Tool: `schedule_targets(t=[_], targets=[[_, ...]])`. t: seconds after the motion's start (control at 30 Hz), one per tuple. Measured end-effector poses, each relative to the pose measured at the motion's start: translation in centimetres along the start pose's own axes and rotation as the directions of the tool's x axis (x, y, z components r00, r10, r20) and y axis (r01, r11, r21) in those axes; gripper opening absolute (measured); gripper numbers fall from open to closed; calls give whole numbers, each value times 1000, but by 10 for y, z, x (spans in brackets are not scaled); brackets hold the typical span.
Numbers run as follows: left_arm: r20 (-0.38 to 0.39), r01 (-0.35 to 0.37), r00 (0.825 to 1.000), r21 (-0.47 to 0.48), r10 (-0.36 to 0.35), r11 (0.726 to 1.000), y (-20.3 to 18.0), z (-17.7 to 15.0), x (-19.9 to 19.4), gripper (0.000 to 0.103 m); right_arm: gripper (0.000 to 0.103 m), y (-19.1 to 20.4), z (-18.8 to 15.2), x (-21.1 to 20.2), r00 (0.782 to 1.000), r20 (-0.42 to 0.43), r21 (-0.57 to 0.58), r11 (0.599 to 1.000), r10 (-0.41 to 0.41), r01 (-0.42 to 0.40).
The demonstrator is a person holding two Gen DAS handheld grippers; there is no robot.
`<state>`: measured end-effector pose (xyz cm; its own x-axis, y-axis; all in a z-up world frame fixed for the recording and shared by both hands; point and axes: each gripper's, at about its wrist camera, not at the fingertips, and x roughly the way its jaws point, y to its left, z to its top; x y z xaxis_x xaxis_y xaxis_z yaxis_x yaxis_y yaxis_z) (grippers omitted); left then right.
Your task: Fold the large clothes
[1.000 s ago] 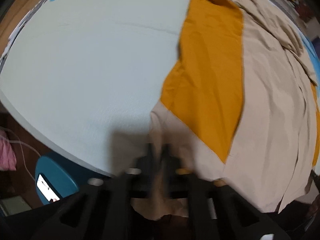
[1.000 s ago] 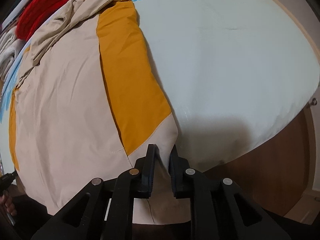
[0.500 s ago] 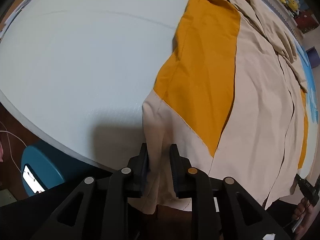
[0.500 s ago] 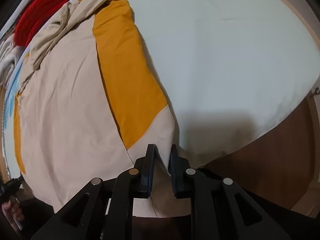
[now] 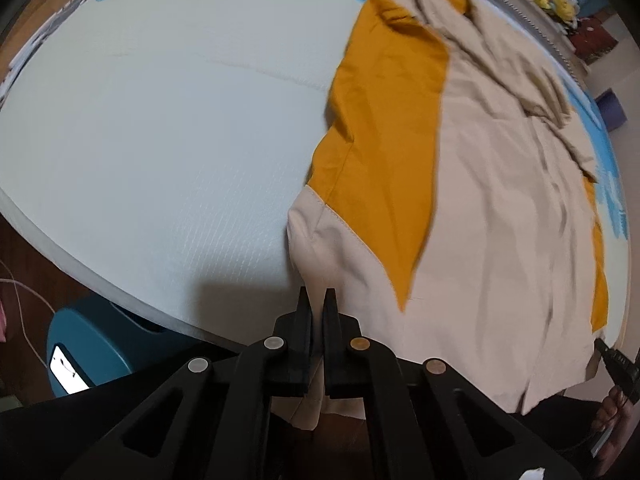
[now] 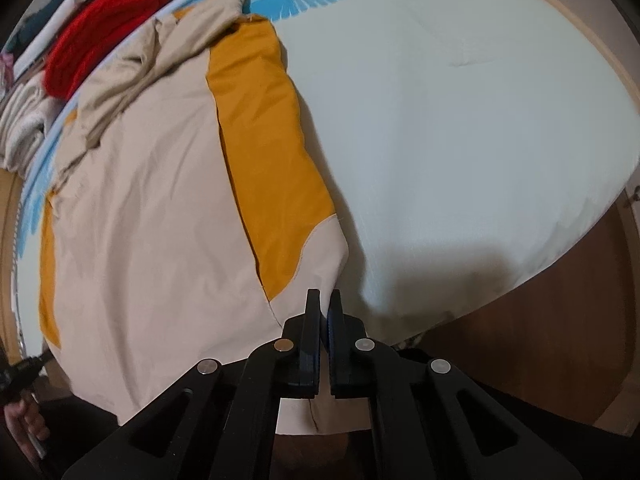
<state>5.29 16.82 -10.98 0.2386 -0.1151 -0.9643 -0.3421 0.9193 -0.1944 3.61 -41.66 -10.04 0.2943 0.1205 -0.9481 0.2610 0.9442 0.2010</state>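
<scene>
A large beige and mustard garment (image 5: pixel 480 200) lies spread on the pale bed (image 5: pixel 160 140), its collar end toward the far side. My left gripper (image 5: pixel 316 294) is at the garment's near left corner, jaws closing tight on the beige hem, which hangs below them over the bed edge. In the right wrist view the same garment (image 6: pixel 152 220) fills the left half. There my right gripper (image 6: pixel 325 296) pinches the near right corner of the hem, jaws closing with beige cloth between them.
A red knitted item (image 6: pixel 100 28) and folded pale cloths (image 6: pixel 24 120) lie past the garment's far end. A teal stool (image 5: pixel 92 340) holding a lit phone (image 5: pixel 66 368) stands beside the bed. The mattress (image 6: pixel 460 140) right of the garment is bare. Brown floor (image 6: pixel 560 340) lies below.
Both pairs of jaws stood a little wider half a second ago and have narrowed on the hem. The left gripper has risen slightly, lifting its corner.
</scene>
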Motion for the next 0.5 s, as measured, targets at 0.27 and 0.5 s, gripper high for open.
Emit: schedule_targets(t=[0.27,0.5], targets=[[139,157,974,162,-180,974,-18,-2,-94,1,2,15,5,-100,967,192,-101,983,170,-153],[159,214,956,188,-245,959,-12,-3,-126,1,2,11,5,-150,938,271,-126,974,218,-190]])
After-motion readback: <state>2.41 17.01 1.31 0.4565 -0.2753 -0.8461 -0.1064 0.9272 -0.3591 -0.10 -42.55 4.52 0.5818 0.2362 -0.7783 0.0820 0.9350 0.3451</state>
